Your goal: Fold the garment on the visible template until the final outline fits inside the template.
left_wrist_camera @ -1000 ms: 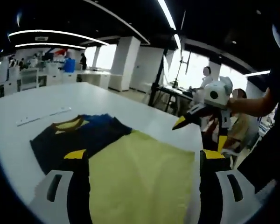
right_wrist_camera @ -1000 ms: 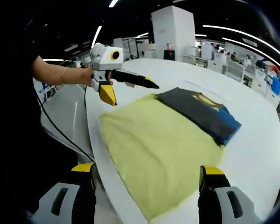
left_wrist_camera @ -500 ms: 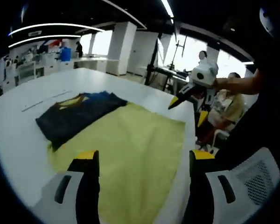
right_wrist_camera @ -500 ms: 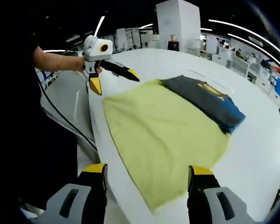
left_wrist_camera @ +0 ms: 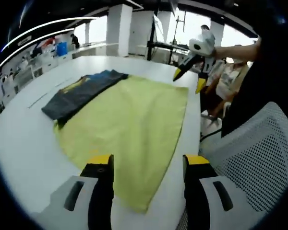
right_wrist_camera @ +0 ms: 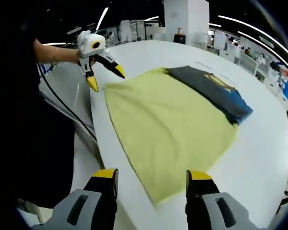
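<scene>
White tabletop [left_wrist_camera: 24, 143] in an open-plan office hall carries my work: a broad yellow sheet [left_wrist_camera: 129, 124], seemingly the template, spreads ahead of both tools, and the dark garment [left_wrist_camera: 79, 91] with blue and yellow trim lies folded along its far edge, ahead and left of the left gripper [left_wrist_camera: 146, 165] and ahead and right of the right gripper [right_wrist_camera: 151, 177]. I hold both sets of jaws spread wide and empty, each pair straddling a near corner of the sheet from above the table's edge. Seen from the left tool, the right gripper [left_wrist_camera: 191, 72] hangs over the far right corner; seen from the right tool, the left gripper [right_wrist_camera: 105, 76] hangs over the far left one. I judge the folding largely done, so the step in hand is checking the outline: keep the jaws clear of the cloth, avoid dragging the sheet, and nudge only any edge that strays off the yellow. Compared with a second ago, I have drawn both tools back and higher, so more of the sheet and the table's near rim show; the cloth itself has not moved.
</scene>
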